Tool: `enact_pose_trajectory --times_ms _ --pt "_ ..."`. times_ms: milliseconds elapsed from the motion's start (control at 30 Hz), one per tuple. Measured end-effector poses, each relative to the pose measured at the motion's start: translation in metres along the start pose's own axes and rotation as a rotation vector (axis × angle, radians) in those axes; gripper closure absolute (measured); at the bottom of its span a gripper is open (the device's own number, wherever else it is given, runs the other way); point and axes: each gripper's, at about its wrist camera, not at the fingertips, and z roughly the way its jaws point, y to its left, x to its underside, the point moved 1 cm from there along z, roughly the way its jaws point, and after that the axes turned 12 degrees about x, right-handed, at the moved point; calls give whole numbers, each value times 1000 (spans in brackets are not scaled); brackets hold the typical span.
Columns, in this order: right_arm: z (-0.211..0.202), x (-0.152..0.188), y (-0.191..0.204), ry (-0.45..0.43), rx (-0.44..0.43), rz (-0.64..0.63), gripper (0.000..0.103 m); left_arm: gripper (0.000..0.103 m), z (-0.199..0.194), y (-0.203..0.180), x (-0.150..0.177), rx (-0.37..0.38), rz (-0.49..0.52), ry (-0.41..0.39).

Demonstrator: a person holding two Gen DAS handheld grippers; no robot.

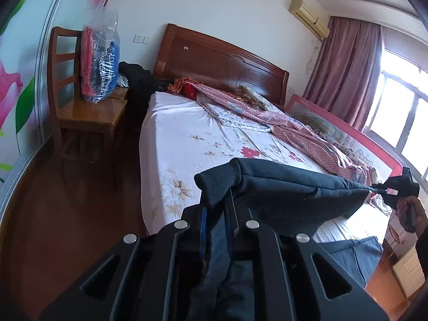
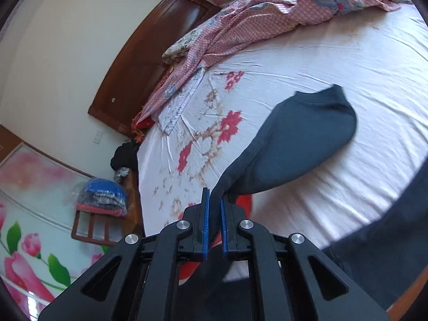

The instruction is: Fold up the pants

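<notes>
We hold the dark sweatpants (image 1: 291,184) stretched in the air above the bed (image 1: 184,144), gripped at two places. Our left tongs (image 1: 216,214) are closed on the fabric near a ribbed cuff (image 1: 214,184), which sticks up past the fingers; the cloth runs down between the jaws toward the camera. From there the pants span rightward to the right tongs (image 1: 385,188), which pinch the other end tight, with the person's hand (image 1: 409,208) behind them.

In the right wrist view, the right tongs (image 2: 214,208) have their blue pads (image 2: 205,224) pressed nearly together on a thin edge of the sweatpants (image 2: 294,144), and the rest of the garment billows out beyond, hanging over the white floral sheet (image 2: 347,53); whether its far end touches the sheet we cannot tell.

A pink patterned quilt (image 1: 281,117) lies bunched along the far side of the bed, toward the wooden headboard (image 1: 214,58). Beside the bed stands a wooden chair (image 1: 80,112) carrying a clear plastic bag of clothes (image 1: 100,58).
</notes>
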Motion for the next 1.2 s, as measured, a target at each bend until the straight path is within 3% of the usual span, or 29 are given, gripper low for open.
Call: enact_pose_trajectory --times_ms 167,300,500,667,767,900,1000,1033,1100,1133,1167,1200 --pt "-8 96 -97 109 79 108 97 89 -33 -9 48 7 16 109" --pt "0 134 -130 130 93 165 97 88 -46 -16 83 -21 42 182" --pt "-19 133 -121 86 83 125 97 88 -57 -12 100 -28 -9 195" --pt "-24 131 -135 98 144 131 97 88 -64 -12 107 -20 -41 183" --pt "-17 134 -151 115 179 155 97 87 -63 -14 119 -20 -26 225" --pt "-1 141 -160 135 217 167 97 86 -62 -11 139 -75 15 303" --pt "8 146 -164 170 236 163 97 69 -69 -2 144 -155 35 347" --pt "10 147 -164 173 264 141 97 55 -76 2 142 -194 36 339" --pt "14 149 -164 211 260 124 84 46 -90 10 131 -285 12 285" --pt "13 149 -167 219 279 134 67 45 -96 11 122 -326 4 251" --pt "8 149 -165 203 311 129 52 45 -99 6 110 -339 5 211" --pt "1 148 -161 175 327 106 51 36 -98 -1 100 -308 15 181"
